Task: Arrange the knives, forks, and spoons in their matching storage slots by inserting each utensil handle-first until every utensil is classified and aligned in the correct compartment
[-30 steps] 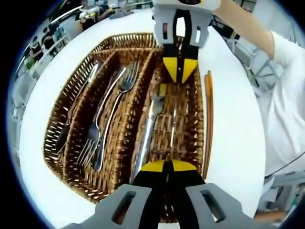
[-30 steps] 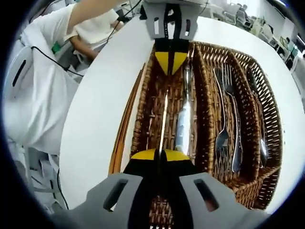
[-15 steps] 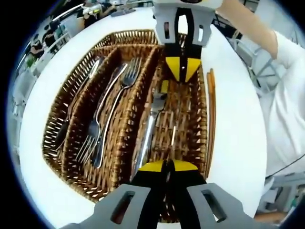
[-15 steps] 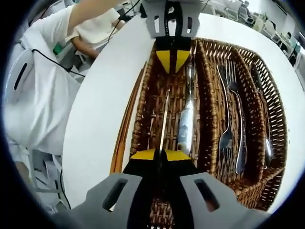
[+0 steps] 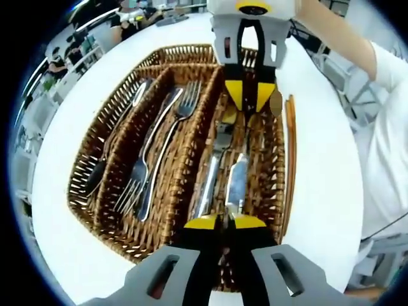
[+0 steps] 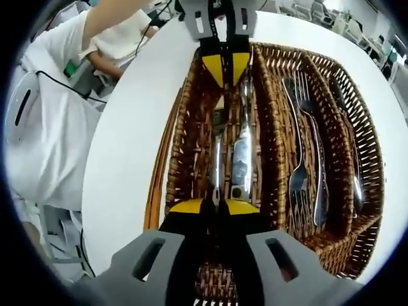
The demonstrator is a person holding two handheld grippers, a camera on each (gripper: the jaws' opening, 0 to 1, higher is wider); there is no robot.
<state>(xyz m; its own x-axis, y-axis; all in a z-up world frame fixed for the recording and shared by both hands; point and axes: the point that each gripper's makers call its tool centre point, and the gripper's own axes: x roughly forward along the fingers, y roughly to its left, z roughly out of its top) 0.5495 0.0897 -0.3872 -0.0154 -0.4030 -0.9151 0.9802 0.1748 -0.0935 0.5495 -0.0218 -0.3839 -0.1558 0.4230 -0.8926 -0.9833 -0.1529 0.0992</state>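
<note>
Left tongs (image 5: 224,221) closed on a knife (image 5: 237,182) end over the wicker tray (image 5: 185,159) on white table (image 5: 319,185); right tongs (image 5: 249,105) opposite, closed; second knife (image 5: 213,172) alongside, forks (image 5: 156,153) in middle slot, spoon (image 5: 115,150) in far slot.

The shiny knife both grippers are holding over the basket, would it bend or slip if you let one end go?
The knife looks like polished metal, so it probably stays stiff rather than sagging. Its smooth, mirror-like surface could slide in the right gripper or the left gripper. Being flat, it likely won't roll once it lies in the wicker basket.
</note>
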